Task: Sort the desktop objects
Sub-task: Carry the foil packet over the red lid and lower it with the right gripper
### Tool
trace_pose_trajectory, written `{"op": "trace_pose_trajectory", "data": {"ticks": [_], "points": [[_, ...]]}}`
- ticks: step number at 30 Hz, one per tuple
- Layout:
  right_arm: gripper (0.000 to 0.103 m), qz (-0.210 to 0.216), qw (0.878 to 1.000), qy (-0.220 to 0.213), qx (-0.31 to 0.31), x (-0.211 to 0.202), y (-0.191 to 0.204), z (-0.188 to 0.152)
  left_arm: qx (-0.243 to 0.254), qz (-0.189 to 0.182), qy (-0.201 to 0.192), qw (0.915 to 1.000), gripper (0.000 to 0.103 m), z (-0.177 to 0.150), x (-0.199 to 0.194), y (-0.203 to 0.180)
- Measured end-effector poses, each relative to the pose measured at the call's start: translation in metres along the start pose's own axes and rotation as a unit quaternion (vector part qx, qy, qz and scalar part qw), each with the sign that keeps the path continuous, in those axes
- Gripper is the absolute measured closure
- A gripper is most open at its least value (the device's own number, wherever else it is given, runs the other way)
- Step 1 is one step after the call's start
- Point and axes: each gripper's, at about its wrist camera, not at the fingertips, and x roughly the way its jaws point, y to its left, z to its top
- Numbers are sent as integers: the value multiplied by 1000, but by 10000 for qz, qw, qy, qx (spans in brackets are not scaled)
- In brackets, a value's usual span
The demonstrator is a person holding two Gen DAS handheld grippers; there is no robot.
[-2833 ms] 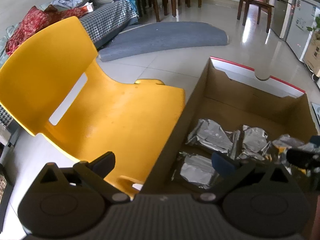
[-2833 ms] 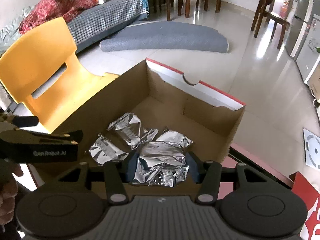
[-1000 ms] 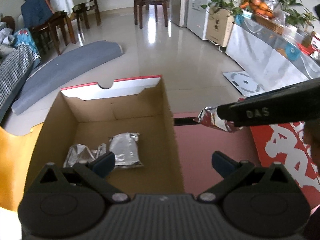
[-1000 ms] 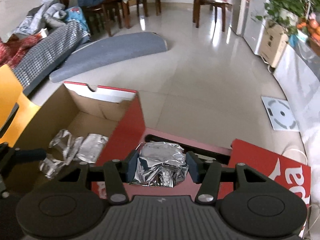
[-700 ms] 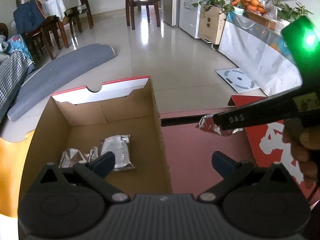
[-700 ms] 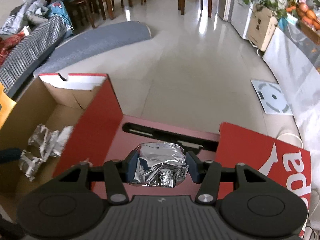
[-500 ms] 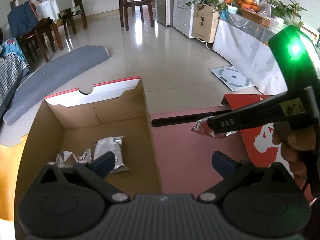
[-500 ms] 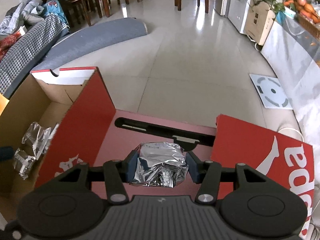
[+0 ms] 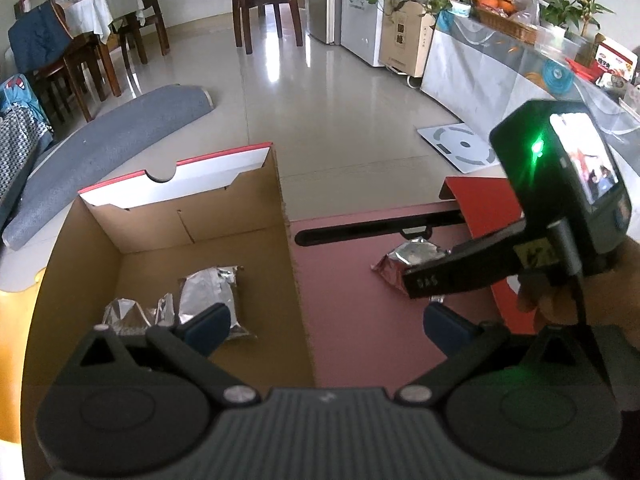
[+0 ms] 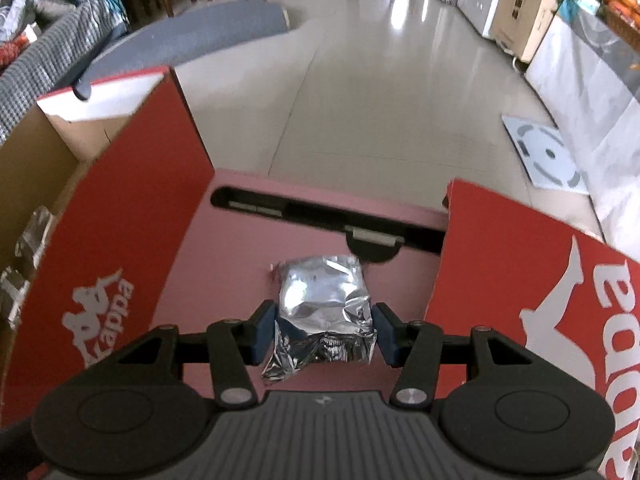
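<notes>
Right wrist view: right gripper (image 10: 325,334), jaws parted a little, pads flanking a crinkled foil packet (image 10: 325,300) that rests on the pink counter (image 10: 240,248) between two red Kappa boxes; whether the pads still touch it cannot be told. Packet: judged light, soft, slippery, best pinched across its flat middle. Left gripper (image 9: 320,320), jaws wide and empty, over the cardboard box (image 9: 200,232) containing more foil packets (image 9: 208,292).

red lid (image 10: 560,280) cut off at right edge, box packets (image 9: 132,314) part-hidden behind left claw (image 9: 324,326)
</notes>
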Motion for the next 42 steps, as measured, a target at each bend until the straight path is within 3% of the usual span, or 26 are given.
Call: {"op": "trace_pose_trajectory", "data": {"ticks": [7, 18, 26, 31, 42], "points": [[49, 21, 9993, 369, 97, 12, -4, -6, -2, 18, 15, 10000, 0, -1, 0, 0], [36, 114, 9995, 306, -26, 7, -6, -11, -116, 18, 4, 9999, 0, -1, -1, 6], [36, -137, 9989, 147, -424, 14, 4, -16, -187, 39, 38, 9998, 0, -2, 1, 9], [47, -263, 9994, 53, -213, 16, -1, -12, -196, 18, 48, 9998, 0, -1, 1, 9], [49, -335, 9986, -144, 380, 20, -8, -5, -244, 25, 81, 9997, 0, -2, 3, 11]]}}
